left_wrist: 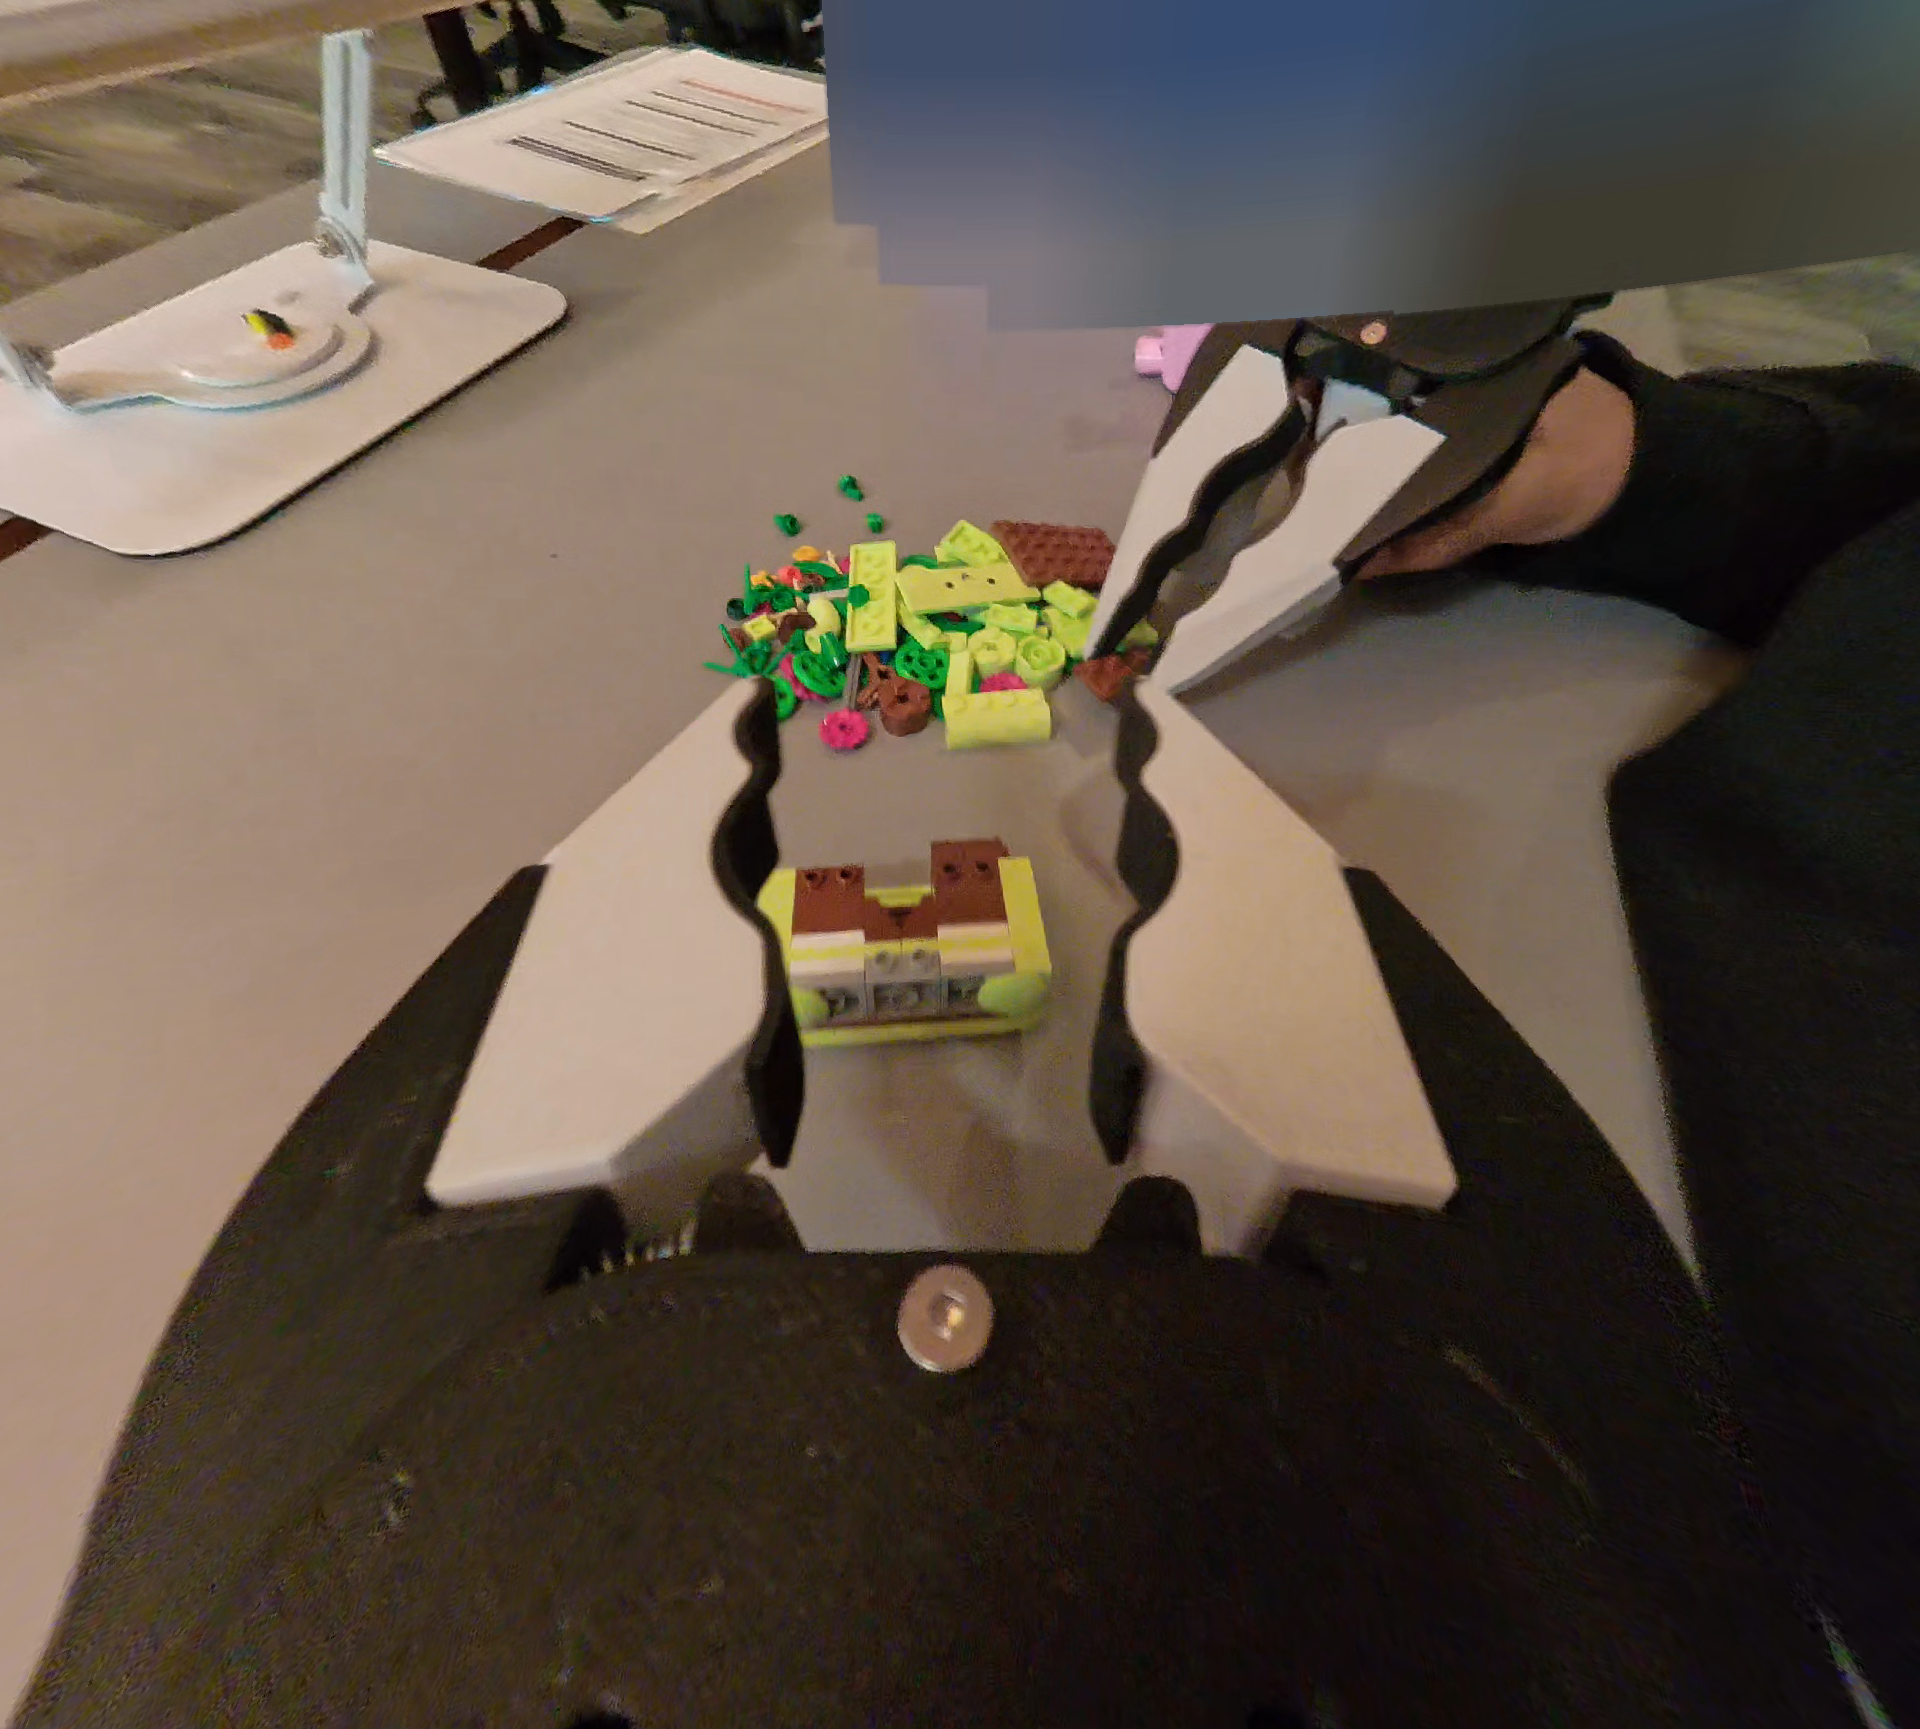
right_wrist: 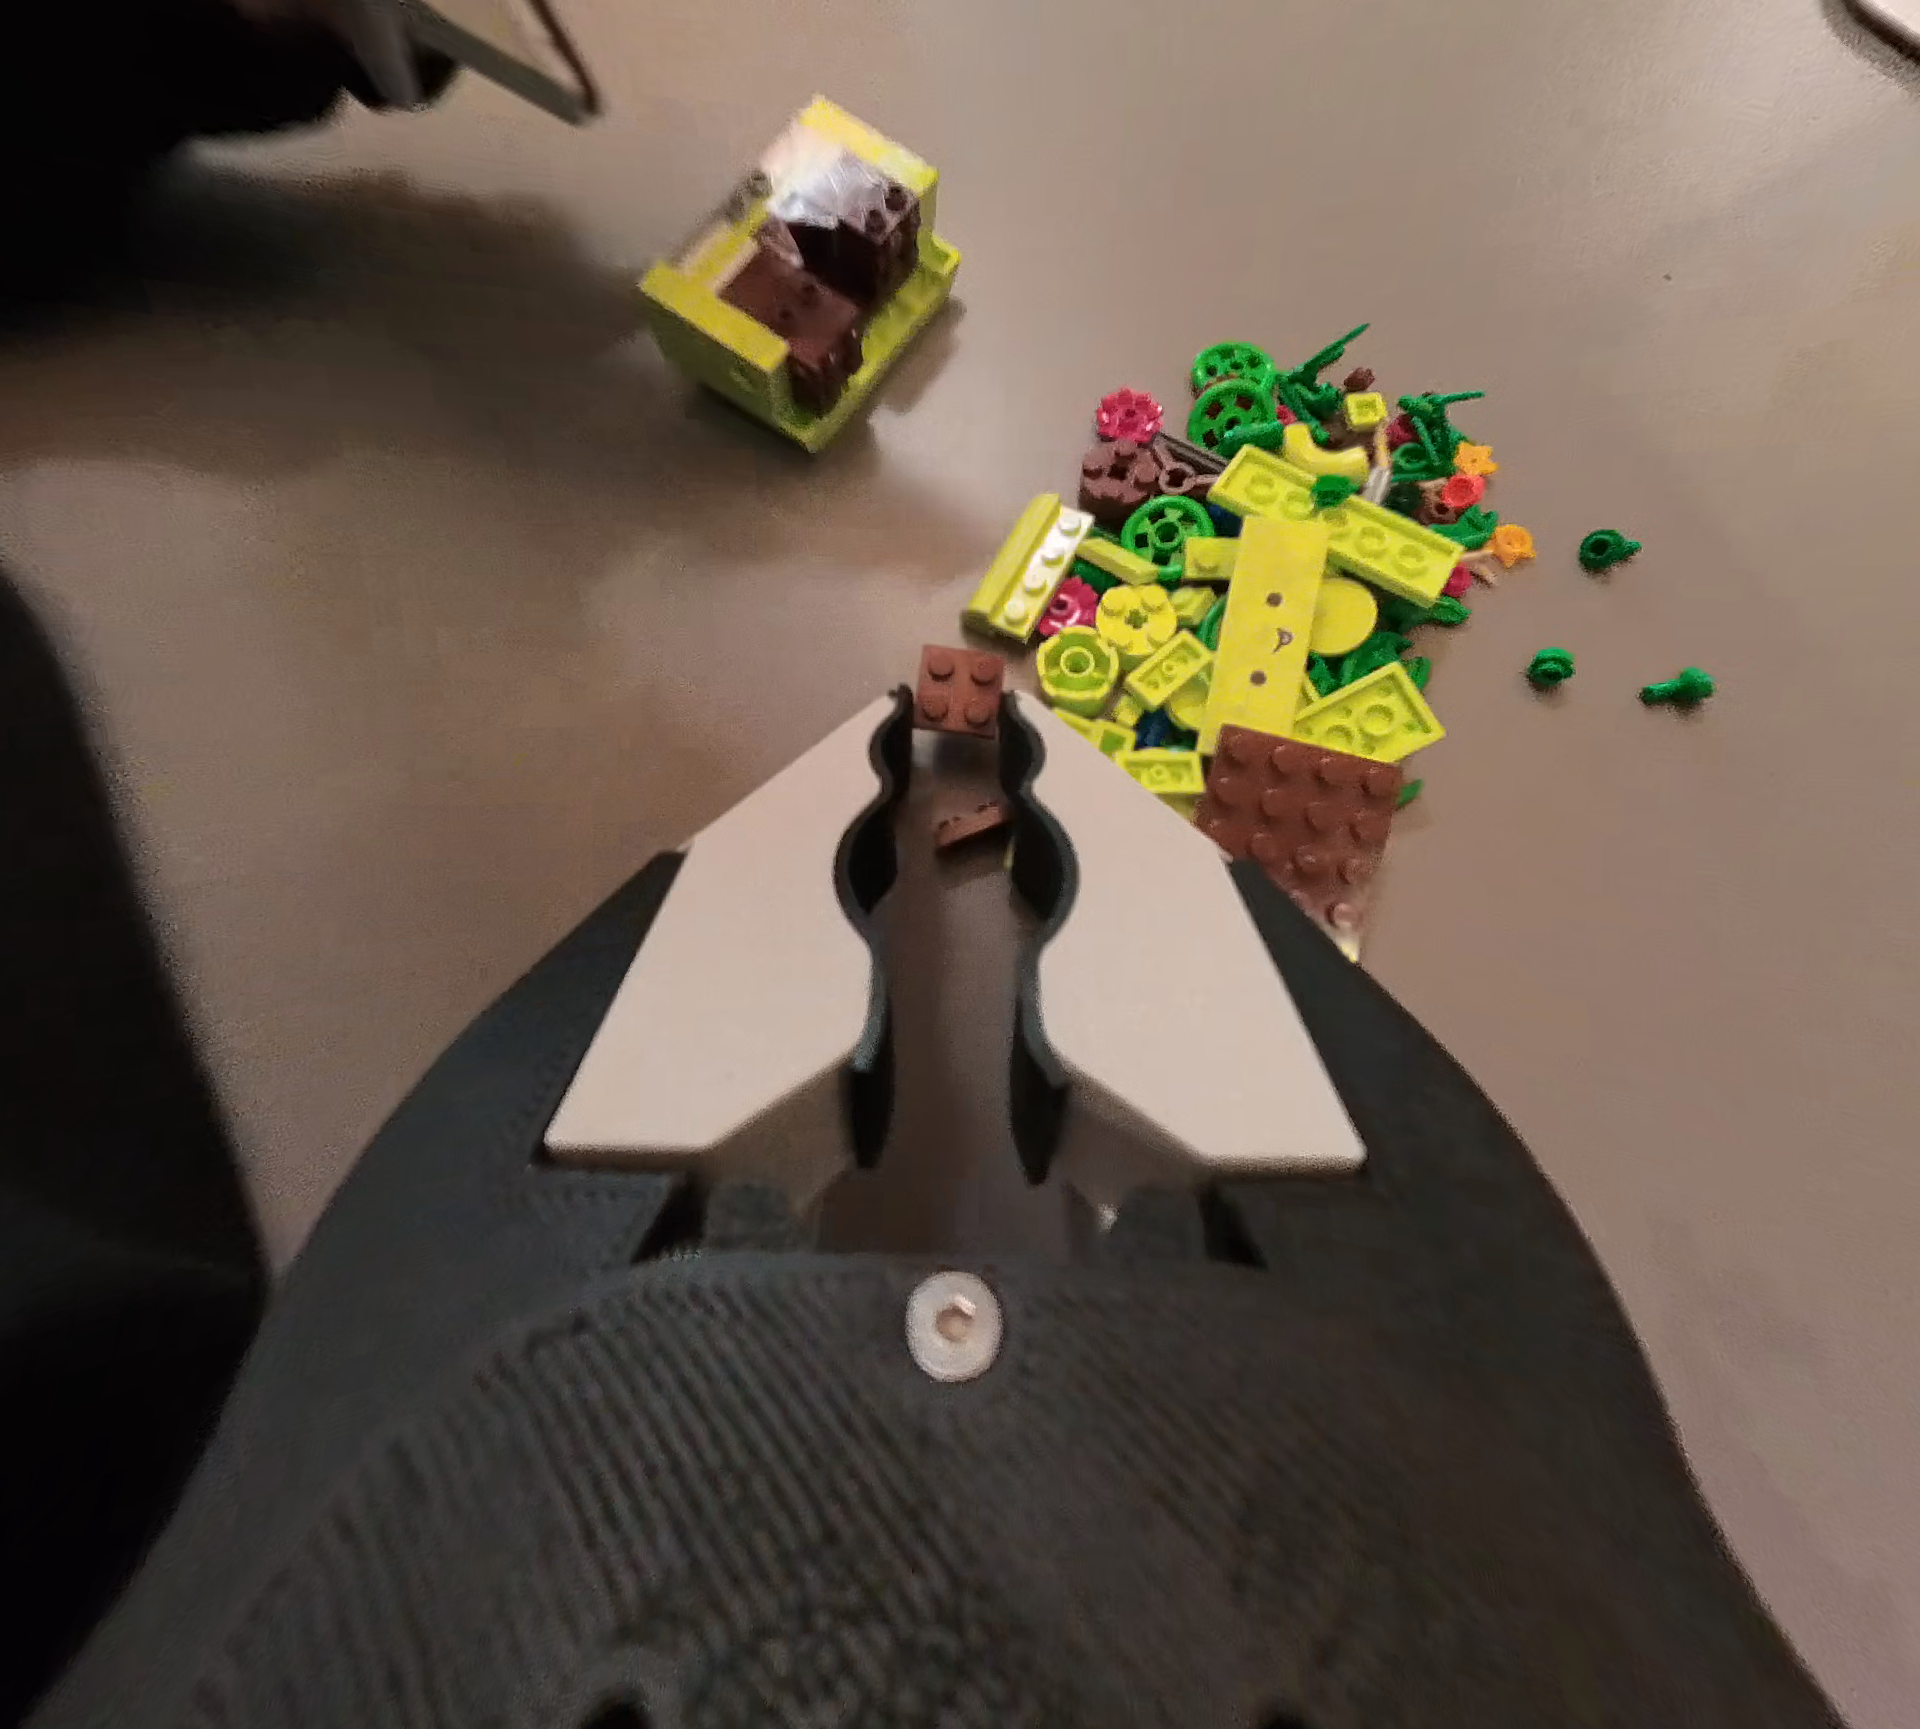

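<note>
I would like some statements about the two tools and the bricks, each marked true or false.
1. The right tool grips a small brown brick at its tips. True.
2. The left tool is shut on the lime and brown block. False: its jaws are open, with the block between them.
3. The loose brick pile lies on the table. True.
4. The block sits on top of the pile. False: it stands apart.
</note>
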Tool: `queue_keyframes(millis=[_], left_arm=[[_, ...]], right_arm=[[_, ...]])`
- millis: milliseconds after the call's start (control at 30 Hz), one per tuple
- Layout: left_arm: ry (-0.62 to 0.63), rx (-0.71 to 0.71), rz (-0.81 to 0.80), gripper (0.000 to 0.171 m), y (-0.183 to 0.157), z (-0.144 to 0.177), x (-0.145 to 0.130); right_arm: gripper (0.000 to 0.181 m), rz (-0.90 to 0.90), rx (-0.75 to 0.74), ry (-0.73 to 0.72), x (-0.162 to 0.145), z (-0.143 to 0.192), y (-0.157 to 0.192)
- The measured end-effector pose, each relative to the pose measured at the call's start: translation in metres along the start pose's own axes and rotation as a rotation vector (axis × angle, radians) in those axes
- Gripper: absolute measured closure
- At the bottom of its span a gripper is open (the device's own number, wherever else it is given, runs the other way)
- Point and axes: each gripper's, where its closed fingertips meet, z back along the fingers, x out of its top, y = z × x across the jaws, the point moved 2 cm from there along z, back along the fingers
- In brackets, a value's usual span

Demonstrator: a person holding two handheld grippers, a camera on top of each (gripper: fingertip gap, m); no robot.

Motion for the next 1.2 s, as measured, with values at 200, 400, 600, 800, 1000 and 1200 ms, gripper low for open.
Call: queue_keyframes(millis=[200, 400, 600, 800, 1000, 1200], left_arm=[[0.200, 0.045, -0.062, 0.084, 0.000, -0.002, -0.047], [0.332, 0.183, -0.057, 0.081, 0.017, -0.010, -0.064], [0.401, 0.154, -0.060, 0.096, 0.015, -0.015, -0.073], [0.235, 0.026, -0.017, 0.096, 0.001, -0.010, -0.051], [-0.089, -0.281, 0.074, 0.097, -0.034, 0.006, -0.009], [-0.073, -0.333, 0.027, 0.097, -0.050, -0.001, -0.011]], right_arm=[[0.162, 0.069, -0.069, 0.047, -0.005, -0.005, -0.003], [0.157, 0.112, -0.039, -0.086, 0.014, 0.002, 0.003], [0.154, 0.130, 0.114, -0.173, 0.039, -0.002, 0.019], [0.153, 0.147, 0.242, -0.257, 0.073, 0.002, 0.023], [0.154, 0.048, 0.454, -0.469, 0.080, 0.029, 0.035], [0.160, -0.087, 0.486, -0.509, 0.083, 0.033, 0.033]])
